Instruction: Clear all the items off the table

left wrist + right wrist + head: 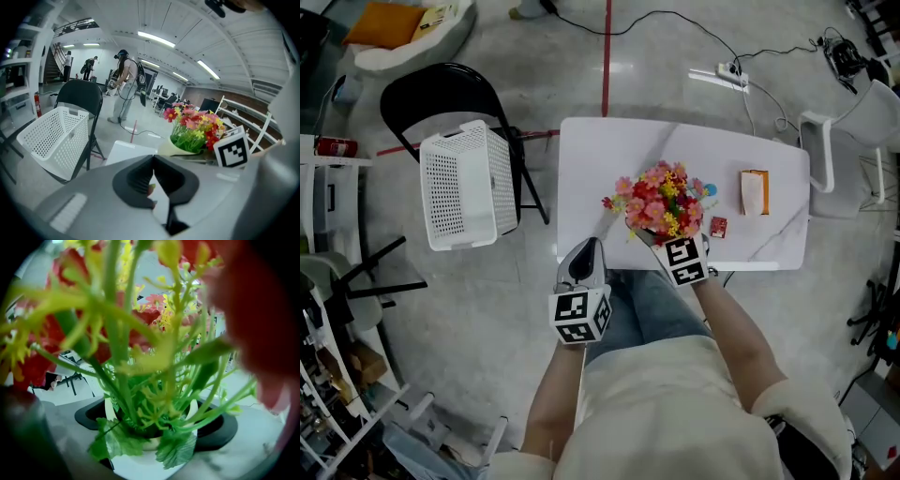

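1. Closest in: my left gripper (584, 255) hangs off the near edge of the table, above my lap. Its jaws are pressed together on nothing. I judge it is parked there to keep clear of the other arm.
2. My right gripper (152, 430) is clamped on the round white pot (140, 465) of pink, red and yellow artificial flowers (661, 199). One dark jaw sits on each side of the rim and the stems rise between them. The grip is on the pot rather than the stems, probably to keep the bunch upright.
3. The pot sits over the near edge of the white marble-pattern table (591, 159). I cannot tell whether it is lifted or resting.
4. Farther along the tabletop, a small red packet (718, 226) lies just beside the flowers. An orange carton (754, 192) lies beyond it to the right. Both are yet to be cleared.
5. Well apart to the left, a white perforated plastic basket (469, 183) rests on a black folding chair (422, 94) with its mouth up. That is the likely drop point.
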`<state>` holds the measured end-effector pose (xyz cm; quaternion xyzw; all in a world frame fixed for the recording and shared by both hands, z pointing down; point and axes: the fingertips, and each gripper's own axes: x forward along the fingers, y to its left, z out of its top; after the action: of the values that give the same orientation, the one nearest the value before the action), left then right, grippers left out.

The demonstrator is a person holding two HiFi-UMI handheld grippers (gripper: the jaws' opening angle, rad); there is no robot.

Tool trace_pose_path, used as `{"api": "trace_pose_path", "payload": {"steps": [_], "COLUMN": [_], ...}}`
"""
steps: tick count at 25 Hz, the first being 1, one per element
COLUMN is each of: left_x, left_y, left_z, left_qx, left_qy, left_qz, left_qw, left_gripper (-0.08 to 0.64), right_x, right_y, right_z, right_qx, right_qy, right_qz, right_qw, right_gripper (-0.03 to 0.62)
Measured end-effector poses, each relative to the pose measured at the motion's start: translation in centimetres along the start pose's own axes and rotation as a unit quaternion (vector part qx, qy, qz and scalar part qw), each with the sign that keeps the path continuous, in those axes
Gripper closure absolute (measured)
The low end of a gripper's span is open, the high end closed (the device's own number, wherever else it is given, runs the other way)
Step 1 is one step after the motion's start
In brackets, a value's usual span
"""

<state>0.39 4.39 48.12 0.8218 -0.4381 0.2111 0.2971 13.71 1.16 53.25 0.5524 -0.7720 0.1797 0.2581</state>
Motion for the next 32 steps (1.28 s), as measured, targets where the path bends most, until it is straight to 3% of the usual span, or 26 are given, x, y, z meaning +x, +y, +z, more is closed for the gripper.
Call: {"api": "trace_pose_path", "payload": {"steps": [15,21,32], "left_x": [-2.4,-3.4,-3.5], "left_y": [-1.7,-1.3,-0.9], "left_z": [6.9,8.5,9.2], "left_qx": [0.004,-0.009,-0.014], "left_qy": [-0.041,-0.069,-0.085], "left_qz": [0.027,0.059,0.091], "left_qw": [0.9988,0.9958,0.9921], "left_gripper": [0.551,0.551,0.551], "right_x": [-4.9,-5.8,-6.2], "right_y": [-0.3,-0.4,-0.7], "right_z": [8.2,9.8,10.4], "right_qx": [-0.055,-0.08,-0.084], "right_qy": [-0.032,-0.045,-0.055], "right_qz": [0.042,0.062,0.083], "right_qw": [0.997,0.994,0.991], "right_gripper": [0.032,0.032,0.032]}}
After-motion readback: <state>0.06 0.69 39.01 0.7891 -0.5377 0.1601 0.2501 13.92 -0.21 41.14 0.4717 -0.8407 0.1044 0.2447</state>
